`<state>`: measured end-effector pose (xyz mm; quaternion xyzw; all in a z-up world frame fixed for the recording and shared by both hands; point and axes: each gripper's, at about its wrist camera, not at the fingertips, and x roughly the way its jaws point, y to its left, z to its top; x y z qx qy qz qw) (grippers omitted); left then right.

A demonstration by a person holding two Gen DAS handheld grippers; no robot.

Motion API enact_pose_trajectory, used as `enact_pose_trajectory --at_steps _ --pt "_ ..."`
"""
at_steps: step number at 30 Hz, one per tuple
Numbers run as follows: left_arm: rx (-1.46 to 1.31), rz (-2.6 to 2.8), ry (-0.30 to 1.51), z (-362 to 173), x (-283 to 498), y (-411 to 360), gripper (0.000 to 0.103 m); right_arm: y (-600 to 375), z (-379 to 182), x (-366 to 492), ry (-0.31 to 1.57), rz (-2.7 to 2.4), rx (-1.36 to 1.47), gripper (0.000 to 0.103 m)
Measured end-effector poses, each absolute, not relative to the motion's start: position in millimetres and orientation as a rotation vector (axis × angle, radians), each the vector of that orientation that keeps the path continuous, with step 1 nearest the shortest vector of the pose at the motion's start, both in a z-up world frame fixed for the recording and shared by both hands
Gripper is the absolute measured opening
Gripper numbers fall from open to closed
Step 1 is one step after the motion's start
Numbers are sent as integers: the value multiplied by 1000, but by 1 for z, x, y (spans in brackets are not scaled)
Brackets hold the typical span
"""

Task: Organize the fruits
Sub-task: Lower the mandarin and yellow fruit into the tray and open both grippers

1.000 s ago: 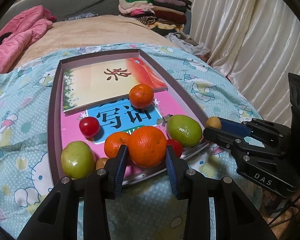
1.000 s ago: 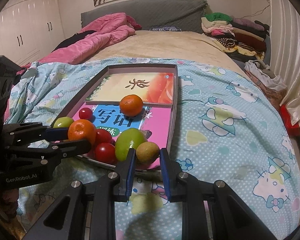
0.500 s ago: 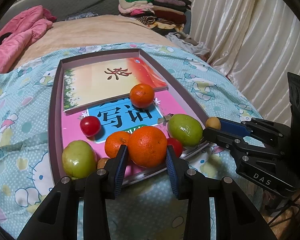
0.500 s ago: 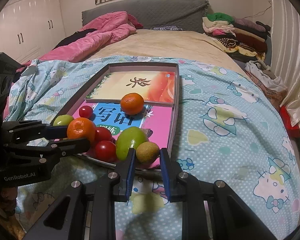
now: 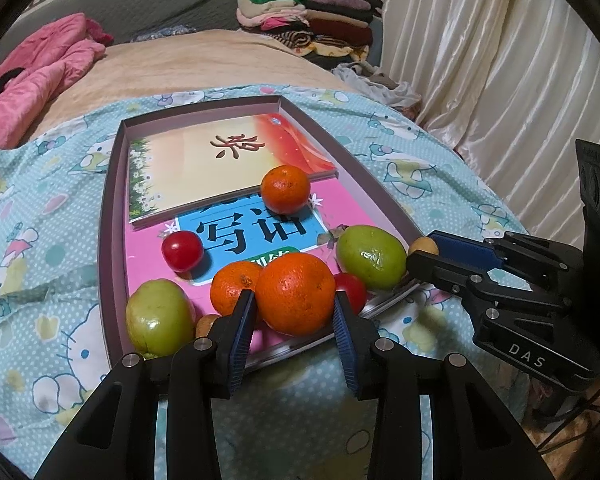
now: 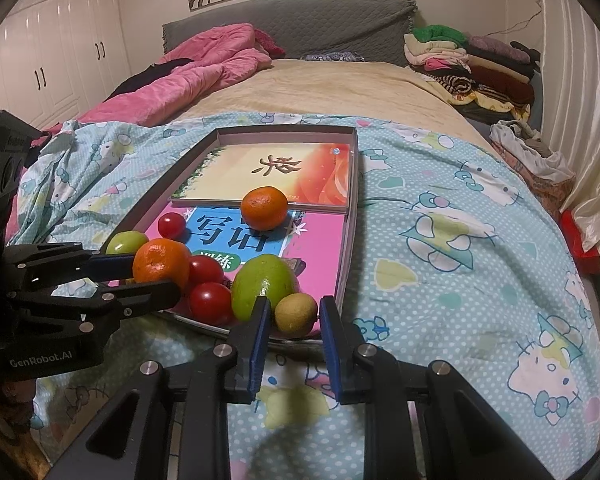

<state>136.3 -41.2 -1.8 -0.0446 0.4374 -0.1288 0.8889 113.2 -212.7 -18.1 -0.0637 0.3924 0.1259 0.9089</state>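
Observation:
A shallow grey tray [image 5: 110, 200] with two books in it lies on a blue patterned bedspread. My left gripper [image 5: 295, 312] is shut on a large orange [image 5: 295, 294] at the tray's near edge; from the right wrist this orange [image 6: 162, 260] shows between the left fingers. My right gripper [image 6: 294, 320] is shut on a small brown kiwi [image 6: 296, 312] at the near right corner, beside a green fruit [image 6: 262, 286]. Loose in the tray are another orange [image 5: 285, 190], a smaller orange [image 5: 234, 287], a cherry tomato [image 5: 182, 251], a second green fruit [image 5: 159, 317] and a tomato [image 5: 350, 288].
A pink quilt [image 6: 188, 76] is bunched at the bed's far left. Folded clothes [image 6: 468, 60] are stacked at the far right by the grey headboard. White curtains [image 5: 500, 80] hang along the right side. Beige sheet lies beyond the tray.

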Motion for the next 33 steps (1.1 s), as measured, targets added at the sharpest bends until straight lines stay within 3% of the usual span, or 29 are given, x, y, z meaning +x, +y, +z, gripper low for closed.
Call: enact_pose_trajectory --at_steps 5,19,26,33 --pt "-91 -252 903 -2 137 -40 43 -210 -19 114 812 268 -133 33" --pt "-83 -237 894 -1 138 -40 45 -201 -20 115 802 276 -150 40" --pt "-86 -224 894 -1 138 -40 53 -201 -19 114 794 280 -144 47" --pt "-103 -215 899 -1 139 -36 55 -203 -18 114 785 274 -134 52"
